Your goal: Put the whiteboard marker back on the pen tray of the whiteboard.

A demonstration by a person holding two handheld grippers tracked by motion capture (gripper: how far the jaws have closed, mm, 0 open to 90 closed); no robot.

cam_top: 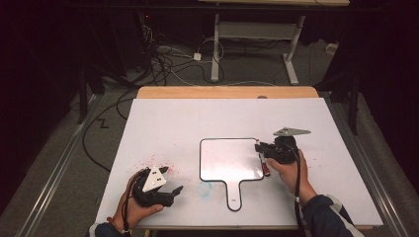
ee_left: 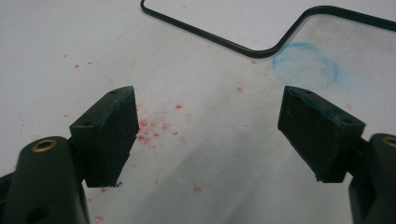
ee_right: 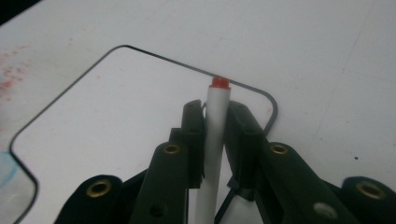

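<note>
Clamped in the right gripper [ee_right: 215, 121], the red marker [ee_right: 215, 140] should meet the whiteboard [cam_top: 230, 158] gently, tip down; the left gripper [ee_left: 208, 135] gapes empty.

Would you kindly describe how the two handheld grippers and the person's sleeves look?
Both the left gripper and right gripper are black with brass-coloured rivets; each carries a pale three-cornered plate and trails a dark cable. The sleeves are dark blue.

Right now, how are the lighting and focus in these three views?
High view: table brightly lit, surroundings nearly black. Left gripper view: dim, jaws sharp, blue smudge soft. Right gripper view: marker and nearest part of the right gripper slightly blurred, whiteboard evenly lit, no glare.
</note>
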